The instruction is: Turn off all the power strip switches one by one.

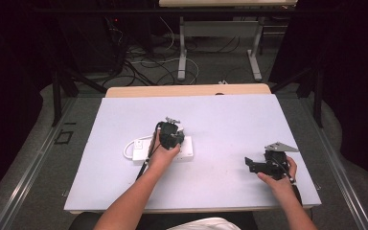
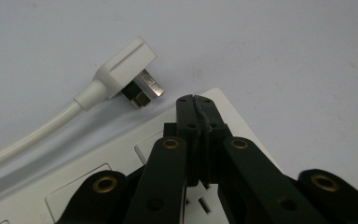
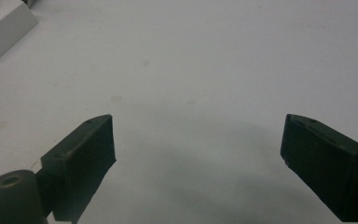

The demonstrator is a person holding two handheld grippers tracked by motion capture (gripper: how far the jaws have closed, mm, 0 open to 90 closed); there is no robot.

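Two grippers are at work over the white table [image 1: 230, 120], and they stand in very different states. The left gripper [image 2: 196, 100] has its jaws pressed flat together with nothing between them, the tips resting on or just over the white power strip [image 2: 121, 158], near its end; from the high view the left hand [image 1: 162, 152] holds it down over the strip's middle. A likely reason for the clenched jaws is that the closed tip serves as a blunt pusher or hold-down, pinning the strip so that it does not slide, though whether the tip actually bears on the plastic I cannot tell. Just beyond and to the left of those fingertips lies the white plug [image 2: 121, 74], on its side on the table with its metal pins turned towards the strip and apart from it; its cable [image 2: 23, 140] runs off towards the lower left. The plug is thus out of any socket and within easy reach of the fingers, which suggests the work in hand is plugging it into the strip. The right gripper [image 3: 198, 154] waits well apart from the strip, its jaws spread wide over bare table with nothing between them, probably ready to take the plug while the left steadies the strip.
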